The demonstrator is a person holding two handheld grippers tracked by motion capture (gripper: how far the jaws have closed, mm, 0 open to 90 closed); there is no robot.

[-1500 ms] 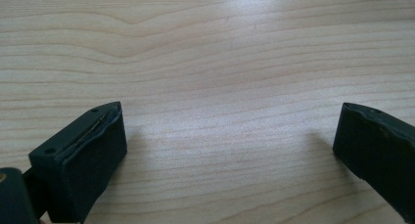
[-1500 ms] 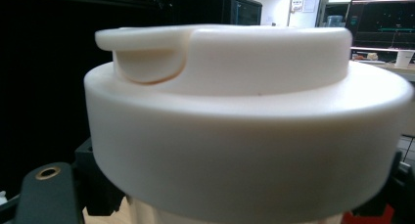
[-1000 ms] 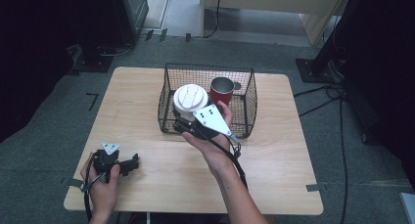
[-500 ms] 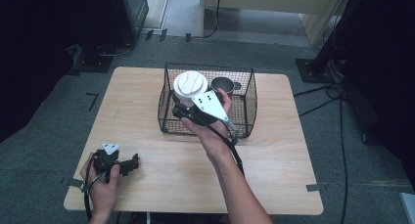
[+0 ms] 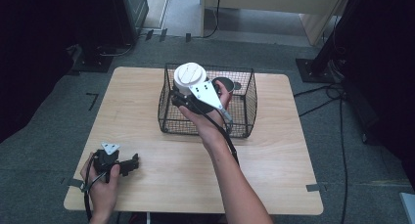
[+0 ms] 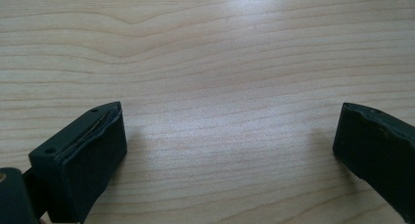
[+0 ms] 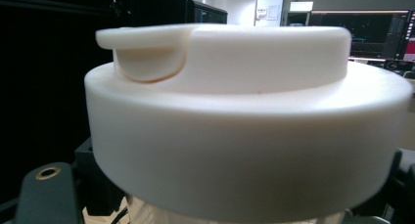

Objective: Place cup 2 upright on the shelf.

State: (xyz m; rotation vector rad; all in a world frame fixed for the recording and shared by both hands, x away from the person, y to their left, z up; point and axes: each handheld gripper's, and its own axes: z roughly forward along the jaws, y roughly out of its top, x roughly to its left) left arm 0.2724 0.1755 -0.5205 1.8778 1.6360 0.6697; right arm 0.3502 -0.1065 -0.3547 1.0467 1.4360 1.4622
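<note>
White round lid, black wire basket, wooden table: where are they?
white round lid point(image 5: 190, 76), high view, its flat top.
black wire basket point(image 5: 242, 117), high view, its right mesh wall.
wooden table point(image 6: 205, 48), left gripper view, bare wood grain.

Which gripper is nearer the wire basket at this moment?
The right. The right gripper is over the wire basket, gripping a white-lidded cup above its left part. The left gripper rests open on the table near the front-left corner, well apart from the basket.

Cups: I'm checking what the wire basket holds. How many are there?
2. A white-lidded cup gripped by the right gripper over the basket; a dark cup inside, mostly hidden. Others may be hidden.
</note>
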